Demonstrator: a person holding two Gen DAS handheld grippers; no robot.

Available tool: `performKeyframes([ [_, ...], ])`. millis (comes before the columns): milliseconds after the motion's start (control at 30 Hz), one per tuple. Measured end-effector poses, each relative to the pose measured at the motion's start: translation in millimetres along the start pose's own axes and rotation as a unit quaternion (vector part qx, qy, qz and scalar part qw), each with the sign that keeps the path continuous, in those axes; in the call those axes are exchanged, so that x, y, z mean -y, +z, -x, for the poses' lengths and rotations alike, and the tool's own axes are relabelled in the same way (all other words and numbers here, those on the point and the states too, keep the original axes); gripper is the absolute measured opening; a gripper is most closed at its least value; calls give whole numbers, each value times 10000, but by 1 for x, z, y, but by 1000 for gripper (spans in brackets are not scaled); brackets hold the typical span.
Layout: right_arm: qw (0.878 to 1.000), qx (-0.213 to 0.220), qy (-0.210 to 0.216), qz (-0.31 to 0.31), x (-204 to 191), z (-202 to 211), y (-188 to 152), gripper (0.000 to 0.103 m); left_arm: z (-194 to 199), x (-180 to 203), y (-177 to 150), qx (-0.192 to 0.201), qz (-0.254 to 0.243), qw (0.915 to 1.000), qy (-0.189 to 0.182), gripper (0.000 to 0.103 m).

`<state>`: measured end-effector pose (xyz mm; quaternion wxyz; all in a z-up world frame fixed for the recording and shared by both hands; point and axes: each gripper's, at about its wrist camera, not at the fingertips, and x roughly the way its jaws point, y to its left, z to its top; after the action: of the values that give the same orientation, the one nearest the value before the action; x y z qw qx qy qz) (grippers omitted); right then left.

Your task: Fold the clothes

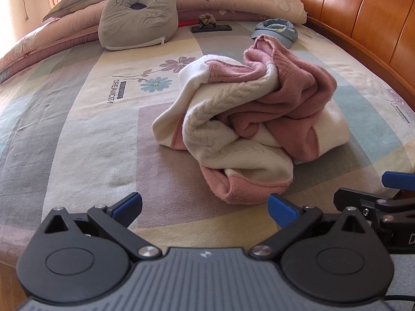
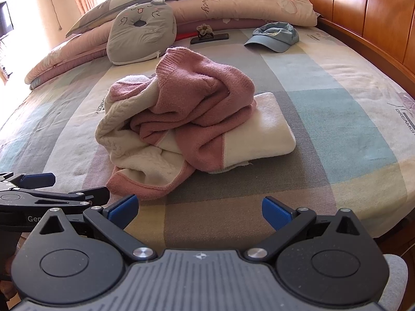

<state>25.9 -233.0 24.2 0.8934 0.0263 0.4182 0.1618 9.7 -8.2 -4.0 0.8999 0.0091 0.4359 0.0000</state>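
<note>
- Both tools are held low at the near edge of the bed (image 1: pixel 77 119), side by side; the left tool (image 1: pixel 205 208) and the right tool (image 2: pixel 199 211) are each spread wide with nothing between the blue fingers (image 2: pixel 124 207), so both are released.
- From the left tool, the sweater (image 1: pixel 246 119) is seen at about 1 o'clock, just beyond the fingertips; from the right tool (image 1: pixel 399 181) it is seen at about 11 o'clock. The garment is thus bracketed from two sides, which is judged to suit a two-point pick-up.
- The pink-and-cream sweater (image 2: pixel 186 119) is bunched in a loose heap, with a ribbed cuff or collar raised at the top and a pink hem (image 1: pixel 241 189) nearest the tools. It is not lying in a folded state.
- A flatter cream panel (image 2: pixel 262 129) is seen under the heap at its 3 o'clock side; whether it belongs to the same garment cannot be told.
- Far off at 12 o'clock, a cat cushion (image 1: pixel 137 18), a blue cap (image 2: pixel 275 37) and a phone (image 2: pixel 210 37) are left well apart from the heap, so the middle of the bed is kept free for spreading.
</note>
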Motion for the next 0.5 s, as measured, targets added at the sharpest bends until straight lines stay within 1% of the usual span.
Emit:
performKeyframes([
  [233, 10000, -29, 4, -56, 7, -10, 7, 103, -8, 1, 10, 11, 18, 10000, -31, 102],
  [500, 9999, -66, -14, -128, 16, -23, 17, 103, -35, -3, 23, -161, 141, 9998, -64, 102],
])
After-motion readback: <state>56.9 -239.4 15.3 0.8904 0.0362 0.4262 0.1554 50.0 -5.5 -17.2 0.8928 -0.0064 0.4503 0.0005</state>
